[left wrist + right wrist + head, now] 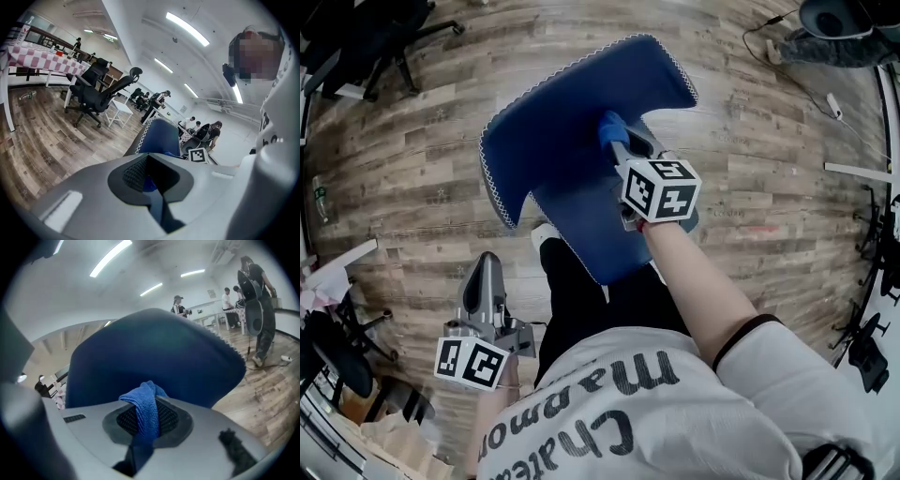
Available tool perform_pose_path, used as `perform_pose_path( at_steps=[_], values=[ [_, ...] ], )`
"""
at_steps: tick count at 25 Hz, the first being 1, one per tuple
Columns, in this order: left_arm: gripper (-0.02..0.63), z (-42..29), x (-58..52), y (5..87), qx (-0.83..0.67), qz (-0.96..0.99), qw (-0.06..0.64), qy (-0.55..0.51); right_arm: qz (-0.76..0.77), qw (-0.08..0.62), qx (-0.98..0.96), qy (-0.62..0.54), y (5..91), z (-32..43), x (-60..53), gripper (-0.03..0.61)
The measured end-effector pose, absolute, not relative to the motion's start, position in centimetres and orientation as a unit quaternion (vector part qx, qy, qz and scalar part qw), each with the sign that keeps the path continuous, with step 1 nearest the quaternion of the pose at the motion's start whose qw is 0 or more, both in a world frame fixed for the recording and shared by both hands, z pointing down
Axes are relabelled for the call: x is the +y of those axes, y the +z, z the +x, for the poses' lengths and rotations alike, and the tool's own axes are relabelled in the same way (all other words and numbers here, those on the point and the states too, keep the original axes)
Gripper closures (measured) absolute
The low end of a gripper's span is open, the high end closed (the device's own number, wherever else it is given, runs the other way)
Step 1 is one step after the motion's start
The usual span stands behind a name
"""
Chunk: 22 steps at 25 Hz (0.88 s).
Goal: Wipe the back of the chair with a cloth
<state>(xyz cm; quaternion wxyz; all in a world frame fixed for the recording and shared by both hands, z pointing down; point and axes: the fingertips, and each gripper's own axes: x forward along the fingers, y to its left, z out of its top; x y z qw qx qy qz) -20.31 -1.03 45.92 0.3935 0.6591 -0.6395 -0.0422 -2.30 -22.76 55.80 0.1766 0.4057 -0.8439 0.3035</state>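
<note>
The blue cloth (143, 411) is pinched tight in the right gripper (145, 427), bunched into a fold that sticks out past the jaw tips. It's held right up against the blue chair back (154, 352), and contact looks to be made near the middle of the padded surface. From the head view the cloth (612, 127) shows as a small lighter-blue lump on the chair back (553, 141), which is edged with white zigzag stitching, and the right gripper (623, 141) is reached out over it on a bare forearm.

The left gripper (487, 272) is hung low at the person's left side, well apart from the chair. In its own view the left gripper (152, 183) is seen with jaws closed together and nothing caught between them, only a bit of the chair back (159, 138) beyond.

A wooden plank floor (412, 169) is spread underneath. A black office chair (96, 93) and a table with a checked cover (42, 58) are stood further off.
</note>
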Motion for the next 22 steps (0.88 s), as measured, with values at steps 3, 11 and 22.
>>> perform_pose_path(
  at_steps=[3, 11, 22],
  values=[
    [0.611, -21.1, -0.2, 46.6, -0.64, 0.654, 0.401, -0.038, 0.346, 0.186, -0.866, 0.309, 55.9, -6.7, -19.4, 0.529],
    [0.611, -23.9, 0.1, 46.8, -0.65, 0.647, 0.396, -0.043, 0.201, 0.216, -0.905, 0.307, 56.3, -14.0, -11.6, 0.529],
    [0.611, -23.8, 0.5, 47.9, -0.637, 0.653, 0.407, -0.039, 0.11, 0.236, -0.938, 0.23, 55.4, -17.4, -9.4, 0.529]
  ],
)
